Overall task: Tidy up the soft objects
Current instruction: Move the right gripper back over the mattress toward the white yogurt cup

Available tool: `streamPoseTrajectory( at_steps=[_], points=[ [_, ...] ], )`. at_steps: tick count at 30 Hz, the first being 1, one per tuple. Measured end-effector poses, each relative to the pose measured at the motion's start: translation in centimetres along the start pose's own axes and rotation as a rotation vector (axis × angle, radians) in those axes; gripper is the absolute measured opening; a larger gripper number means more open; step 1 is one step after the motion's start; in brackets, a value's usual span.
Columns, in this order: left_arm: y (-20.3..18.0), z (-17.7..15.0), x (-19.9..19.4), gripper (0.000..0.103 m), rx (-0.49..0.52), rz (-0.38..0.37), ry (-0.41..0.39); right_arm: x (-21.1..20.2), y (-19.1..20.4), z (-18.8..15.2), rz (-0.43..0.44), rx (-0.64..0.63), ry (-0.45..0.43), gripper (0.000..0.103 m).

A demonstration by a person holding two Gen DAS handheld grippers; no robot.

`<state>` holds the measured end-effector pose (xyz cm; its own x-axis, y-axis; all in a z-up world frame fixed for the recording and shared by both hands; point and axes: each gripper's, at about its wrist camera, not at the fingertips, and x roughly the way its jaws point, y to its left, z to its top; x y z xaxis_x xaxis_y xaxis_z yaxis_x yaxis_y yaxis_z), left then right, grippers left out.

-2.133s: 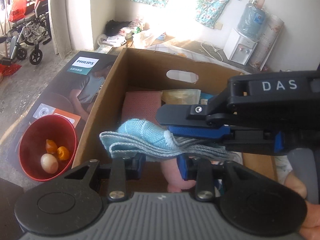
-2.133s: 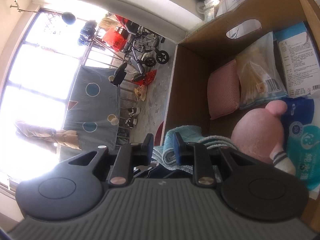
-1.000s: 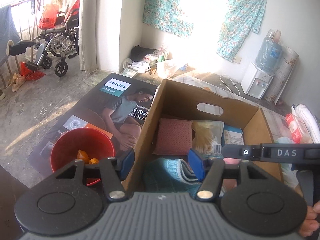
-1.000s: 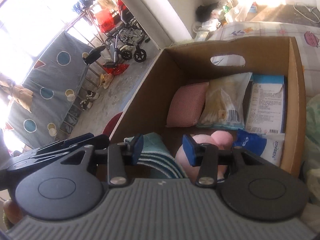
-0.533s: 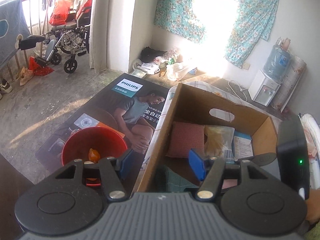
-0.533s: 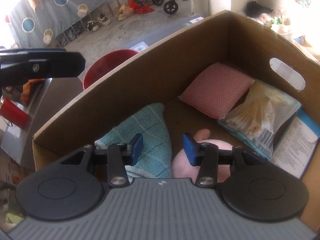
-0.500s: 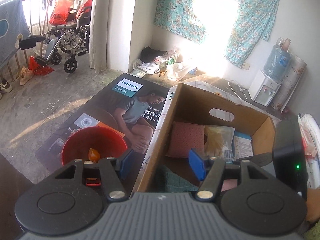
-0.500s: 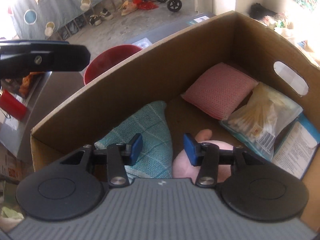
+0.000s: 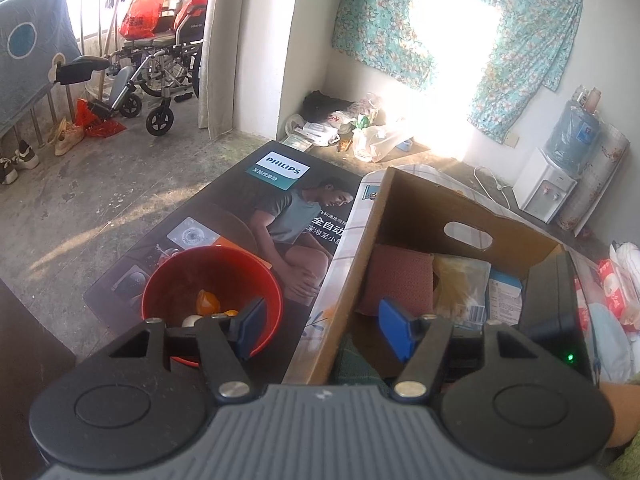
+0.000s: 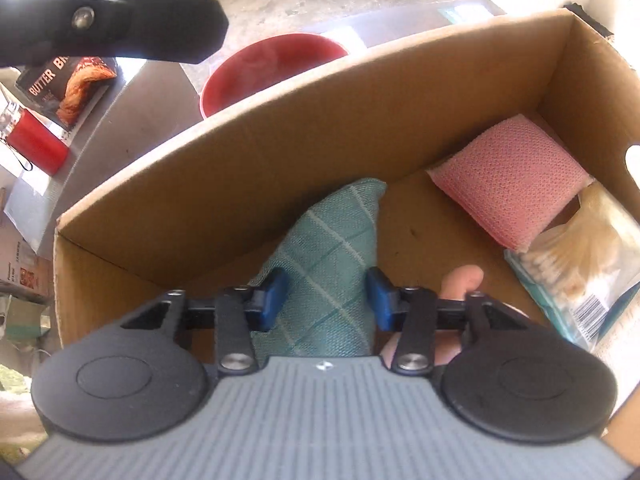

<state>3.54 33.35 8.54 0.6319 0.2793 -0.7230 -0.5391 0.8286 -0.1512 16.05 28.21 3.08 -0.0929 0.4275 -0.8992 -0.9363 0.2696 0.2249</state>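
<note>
Lying loose now in the cardboard box (image 10: 280,128), lower centre, the teal cloth (image 10: 328,256) is stowed; both grippers, left gripper (image 9: 320,328) and right gripper (image 10: 326,300), have fingers spread, released.

One cardboard box (image 10: 280,128); one teal cloth (image 10: 324,264); one pink cushion (image 10: 508,180); one red bowl (image 9: 212,280)

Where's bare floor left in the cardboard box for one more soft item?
One bare patch of the cardboard box floor: between teal cloth, pink cushion and pink plush. The far right is crowded with the cotton swab bag and a blue-white packet.
</note>
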Motion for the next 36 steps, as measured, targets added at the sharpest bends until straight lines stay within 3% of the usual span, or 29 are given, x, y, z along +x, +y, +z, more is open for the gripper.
streamPoseTrajectory(
  at_steps=[4, 9, 15, 18, 20, 22, 23, 31, 35, 36],
  points=[
    [0.3, 0.1, -0.3, 0.064, -0.017, -0.008, -0.012, -0.9, 0.1, -0.6, -0.001, 0.029, -0.030, 0.014],
    [0.5, -0.3, -1.0, 0.064, -0.032, -0.018, -0.030, -2.3, -0.5, -1.7, -0.021, 0.149, -0.146, 0.011],
    [0.5, -0.5, -1.4, 0.064, -0.034, -0.016, -0.034, -4.8, -6.8, -3.7, -0.002, 0.606, -0.364, 0.011],
    [0.1, -0.7, -1.5, 0.064, -0.024, -0.020, -0.032, -4.6, -8.5, -4.9, 0.039, 0.750, -0.385, 0.015],
    [-0.2, -0.8, -1.9, 0.067, -0.016, -0.028, -0.037, -4.9, -8.5, -5.2, 0.054, 0.762, -0.391, 0.022],
    [-0.6, -1.1, -2.4, 0.070, -0.008, -0.031, -0.047, -5.9, -8.4, -5.5, 0.078, 0.772, -0.417, 0.047],
    [-0.8, -1.1, -2.6, 0.070, -0.005, -0.033, -0.050, -6.4, -8.4, -5.9, 0.084, 0.777, -0.444, 0.052],
    [-4.3, -2.8, -5.5, 0.073, 0.054, -0.100, -0.086, -14.3, -7.7, -10.9, 0.106, 0.770, -0.646, 0.054],
    [-8.1, -4.6, -7.2, 0.077, 0.146, -0.175, -0.118, -19.6, -6.6, -17.8, 0.042, 0.757, -0.751, 0.063],
    [-9.4, -5.3, -7.7, 0.079, 0.180, -0.206, -0.125, -20.9, -6.1, -20.0, 0.006, 0.762, -0.780, 0.071]
  ],
)
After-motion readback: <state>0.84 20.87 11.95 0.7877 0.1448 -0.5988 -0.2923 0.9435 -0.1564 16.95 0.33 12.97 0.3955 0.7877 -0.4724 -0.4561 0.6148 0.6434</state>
